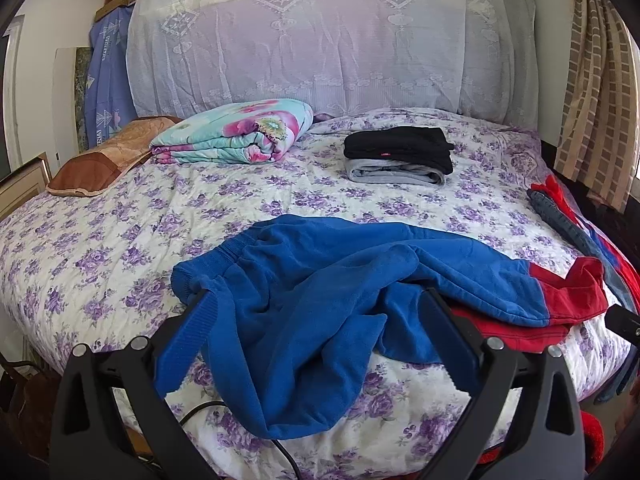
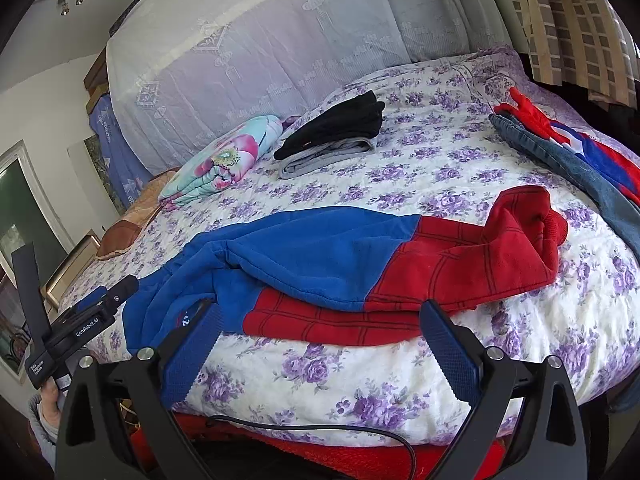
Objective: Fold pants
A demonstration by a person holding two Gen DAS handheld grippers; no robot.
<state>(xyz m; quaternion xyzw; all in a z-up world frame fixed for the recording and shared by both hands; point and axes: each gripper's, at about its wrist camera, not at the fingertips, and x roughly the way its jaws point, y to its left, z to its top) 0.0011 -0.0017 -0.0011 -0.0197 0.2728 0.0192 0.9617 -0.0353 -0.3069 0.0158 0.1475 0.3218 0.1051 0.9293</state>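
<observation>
Blue pants (image 1: 320, 280) with red lower legs (image 2: 480, 260) lie crumpled near the front edge of the bed (image 1: 100, 240). The waistband is at the left and the legs run off to the right. In the left wrist view my left gripper (image 1: 316, 296) is open, its fingers wide apart over the blue waist end without pressing on the cloth. In the right wrist view my right gripper (image 2: 320, 308) is open too, just in front of the red leg part (image 2: 320, 322) at the mattress edge. The left gripper (image 2: 92, 320) also shows at the left, held by a hand (image 2: 48, 400).
A folded black and grey stack (image 1: 400, 152) sits toward the headboard, with a folded floral quilt (image 1: 240, 132) and a brown pillow (image 1: 108, 160) to its left. Jeans (image 2: 560, 152) and a red-blue garment (image 2: 600, 156) lie along the right side. A black cable (image 2: 320, 428) runs below the mattress edge.
</observation>
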